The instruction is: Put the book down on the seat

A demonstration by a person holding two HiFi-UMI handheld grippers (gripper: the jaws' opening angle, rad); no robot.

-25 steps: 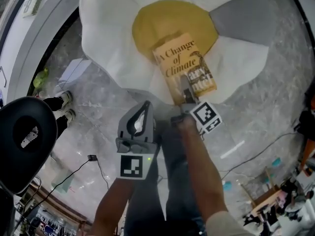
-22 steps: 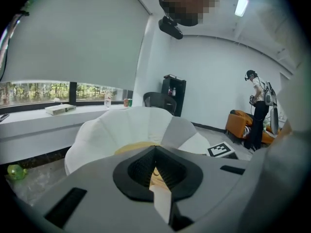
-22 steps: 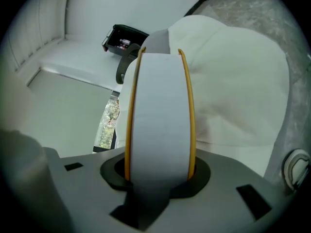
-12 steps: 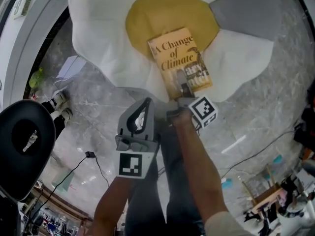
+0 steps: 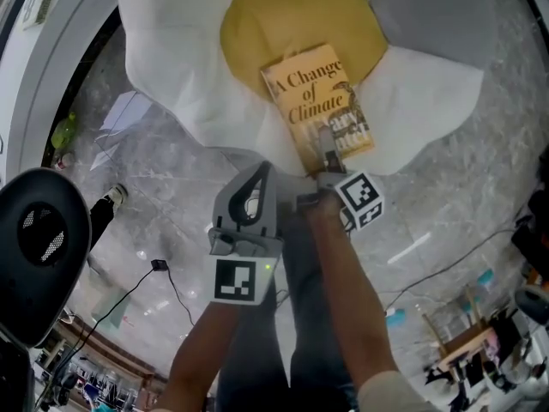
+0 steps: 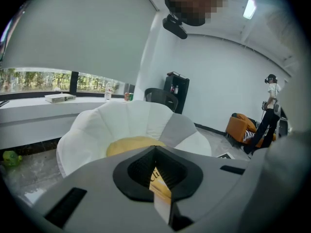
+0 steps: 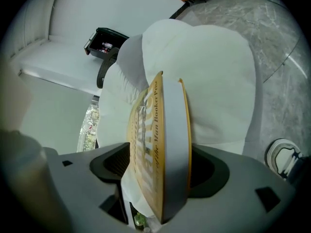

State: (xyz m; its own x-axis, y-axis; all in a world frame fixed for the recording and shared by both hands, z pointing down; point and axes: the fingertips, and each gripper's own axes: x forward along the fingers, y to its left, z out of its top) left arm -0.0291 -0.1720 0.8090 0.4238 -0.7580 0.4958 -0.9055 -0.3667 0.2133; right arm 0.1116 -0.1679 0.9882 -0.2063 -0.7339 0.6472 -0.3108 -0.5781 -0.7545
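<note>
Right claw (image 7: 160, 174) mid-opening, flat paperback (image 5: 317, 101) between

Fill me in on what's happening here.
A person holding two grippers is laying a yellow book on the flower-shaped seat. The book lies on it, and the right gripper is opening its jaws, with the book's near edge between them. The left gripper hangs shut and empty beside it.

Reaches right gripper (image 5: 327, 144) forward on a bare, outstretched right forearm (image 5: 347, 290), jaws opening, book (image 5: 319, 101) between them with gaps at both pads. Holds left gripper (image 5: 260, 173) just left of that claw, drawn back from it, jaws together, nothing between.
</note>
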